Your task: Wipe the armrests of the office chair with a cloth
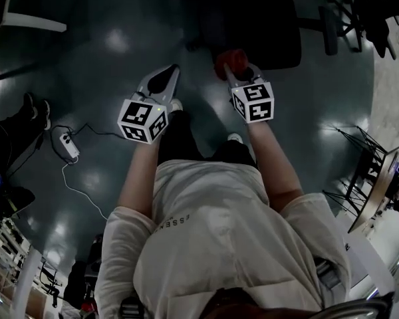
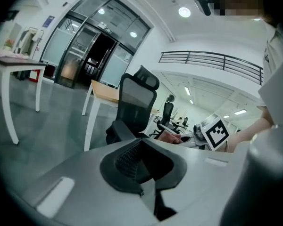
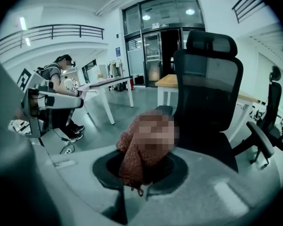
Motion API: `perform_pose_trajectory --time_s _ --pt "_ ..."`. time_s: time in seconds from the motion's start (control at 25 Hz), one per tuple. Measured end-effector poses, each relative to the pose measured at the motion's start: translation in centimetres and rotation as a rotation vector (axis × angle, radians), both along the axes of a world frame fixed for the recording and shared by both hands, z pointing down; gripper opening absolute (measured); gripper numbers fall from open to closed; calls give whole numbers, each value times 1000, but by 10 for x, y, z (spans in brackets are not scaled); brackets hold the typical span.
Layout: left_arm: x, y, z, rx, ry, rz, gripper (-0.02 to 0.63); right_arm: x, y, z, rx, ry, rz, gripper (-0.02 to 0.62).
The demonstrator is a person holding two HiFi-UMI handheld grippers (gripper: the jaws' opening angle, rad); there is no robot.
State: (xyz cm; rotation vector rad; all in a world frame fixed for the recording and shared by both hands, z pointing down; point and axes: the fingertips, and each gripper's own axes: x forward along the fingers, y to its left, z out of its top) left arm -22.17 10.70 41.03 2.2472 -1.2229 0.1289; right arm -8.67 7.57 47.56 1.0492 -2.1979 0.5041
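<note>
The black mesh-backed office chair (image 1: 253, 25) stands just ahead of me on the dark floor. It also shows in the right gripper view, chair (image 3: 207, 93), with one armrest (image 3: 164, 109) beyond the cloth. In the left gripper view the chair (image 2: 137, 105) is further off, an armrest (image 2: 120, 131) on its near side. My right gripper (image 1: 234, 70) is shut on a reddish-brown cloth (image 1: 231, 60), bunched between the jaws (image 3: 132, 159), short of the chair. My left gripper (image 1: 171, 72) is held beside it, shut and empty (image 2: 142, 160).
A power strip (image 1: 68, 145) and its cable lie on the floor at left. White tables (image 2: 19, 67) and a wooden-topped one (image 2: 106, 92) stand around. A second chair (image 3: 269, 135) is at right. Another person (image 3: 56, 79) stands further back. A metal rack (image 1: 372, 178) is at my right.
</note>
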Motion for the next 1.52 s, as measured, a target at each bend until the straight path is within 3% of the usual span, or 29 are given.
perform_pose_trajectory --time_s 0.16,0.6,0.8,0.92,1.16,1.52 --pt "52 31 -10 28 -30 -1 17 47 25 -10 31 -28 -26 51" --pt "185 111 -67 193 -53 -162 17 223 97 -75 199 -118 -78 51" --pt "244 145 -104 227 -85 -140 17 288 127 -126 289 -154 -64 51" --pt "262 159 -125 247 -109 -115 17 304 143 -142 312 -168 -49 51" --pt "270 181 -154 303 -79 -129 17 309 179 -165 363 -188 -51 51" --pt "285 245 -181 368 -123 -76 17 314 240 -204 434 -210 -12 49"
